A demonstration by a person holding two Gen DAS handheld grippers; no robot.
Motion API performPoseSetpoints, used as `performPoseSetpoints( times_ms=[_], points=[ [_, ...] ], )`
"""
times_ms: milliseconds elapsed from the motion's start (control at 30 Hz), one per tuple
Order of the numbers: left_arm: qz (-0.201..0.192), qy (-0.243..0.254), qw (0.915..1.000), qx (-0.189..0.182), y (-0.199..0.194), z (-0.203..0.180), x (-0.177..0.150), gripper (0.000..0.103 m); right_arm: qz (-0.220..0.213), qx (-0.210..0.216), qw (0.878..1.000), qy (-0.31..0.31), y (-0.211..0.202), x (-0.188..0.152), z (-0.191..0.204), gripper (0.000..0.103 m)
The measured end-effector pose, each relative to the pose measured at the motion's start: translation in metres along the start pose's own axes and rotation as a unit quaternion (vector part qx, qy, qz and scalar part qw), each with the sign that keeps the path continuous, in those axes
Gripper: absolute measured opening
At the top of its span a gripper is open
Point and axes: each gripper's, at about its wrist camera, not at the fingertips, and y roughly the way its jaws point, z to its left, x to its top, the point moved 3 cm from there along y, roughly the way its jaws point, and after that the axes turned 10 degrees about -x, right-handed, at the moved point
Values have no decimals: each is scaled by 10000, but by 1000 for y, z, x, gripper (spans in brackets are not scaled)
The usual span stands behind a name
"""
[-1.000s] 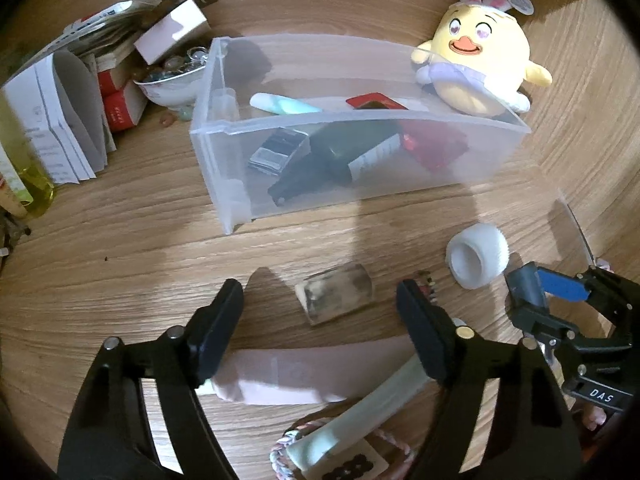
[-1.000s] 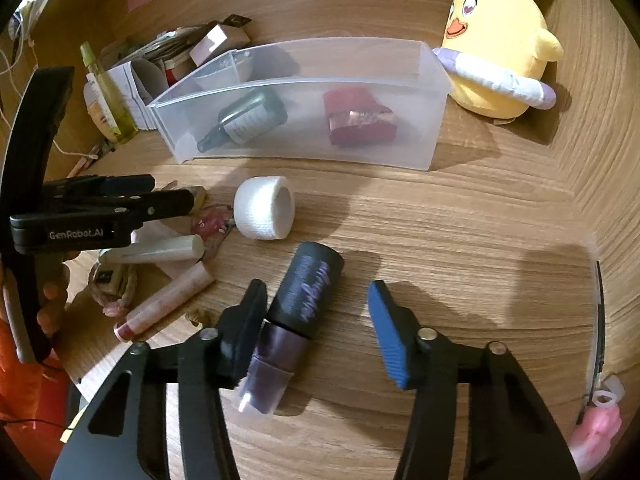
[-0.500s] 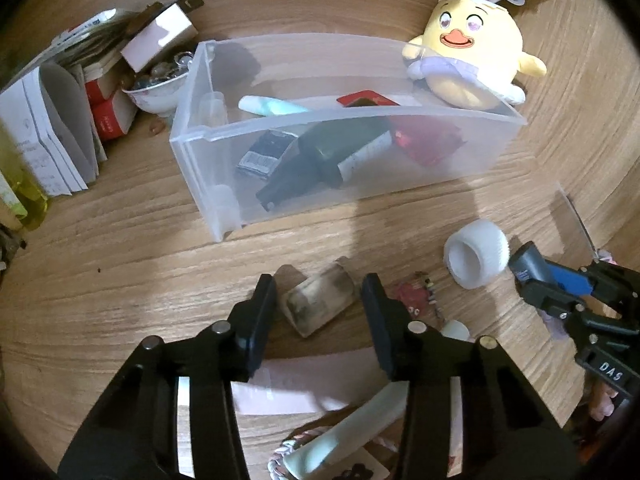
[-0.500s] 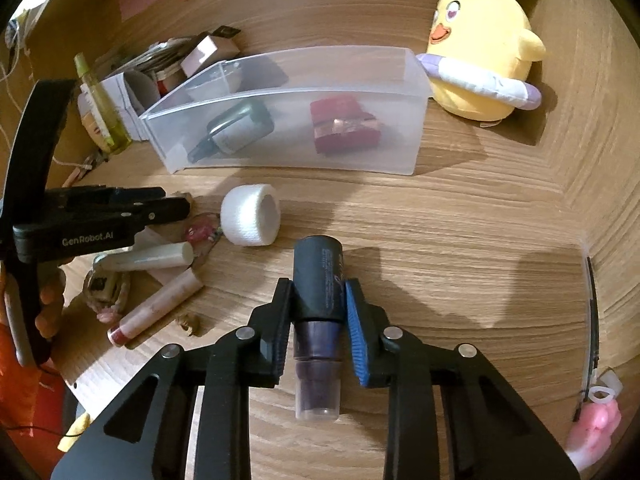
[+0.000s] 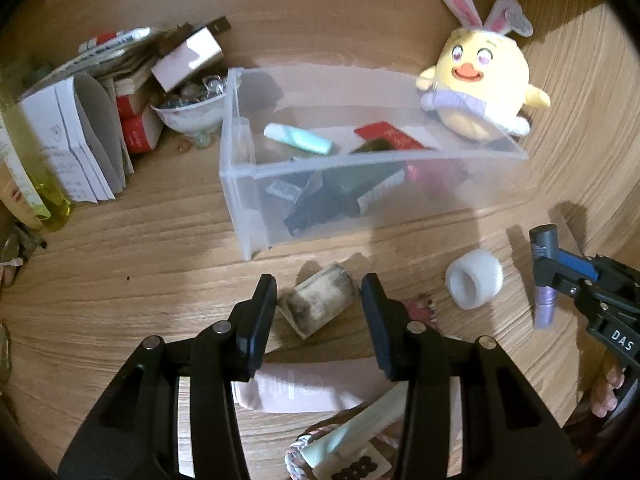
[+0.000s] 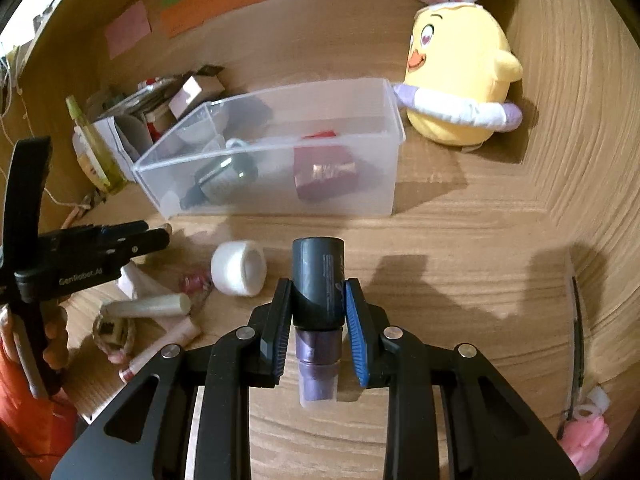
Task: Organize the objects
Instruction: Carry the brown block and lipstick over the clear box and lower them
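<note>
My left gripper [image 5: 318,300] is shut on a small tan block [image 5: 320,304] that lies on the wooden table. In the right wrist view this gripper [image 6: 162,236] shows side-on at the left. My right gripper [image 6: 318,292] is shut on a purple tube with a dark cap [image 6: 318,264], cap pointing away, just above the table. The left wrist view has that gripper [image 5: 556,264] and the tube [image 5: 543,308] at the right edge. Behind both stands a clear plastic bin [image 5: 240,184] [image 6: 380,160] holding a mint tube [image 5: 298,138], a dark bottle [image 5: 348,192] and a red box [image 5: 388,134].
A white roll [image 5: 474,280] [image 6: 239,268] lies between the grippers. A pink tube [image 5: 304,388], a cream stick [image 6: 148,306] and a braided band [image 6: 112,330] lie near the left gripper. A yellow plush chick [image 6: 456,80] sits right of the bin; a bowl [image 5: 188,108], papers [image 5: 76,136] and a yellow bottle [image 6: 94,140] crowd its left.
Both grippers went from open to shut: the left around the tan block, the right on the purple tube, which then straightened between the fingers and rose slightly off the table.
</note>
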Motion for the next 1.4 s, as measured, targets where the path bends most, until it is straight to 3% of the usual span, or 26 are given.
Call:
performPoseSetpoints(
  times_ms=[667, 867, 1400],
  points=[
    [-835, 57, 9963, -175, -39, -16, 40, 44, -761, 38, 9971, 38, -23, 49, 4, 24],
    [-1048, 100, 9944, -124, -50, -18, 53, 44, -807, 223, 9965, 39, -19, 63, 6, 24],
    [-1235, 75, 9923, -16, -49, -10, 78, 44, -1178, 172, 9927, -188, -16, 117, 13, 24]
  ],
)
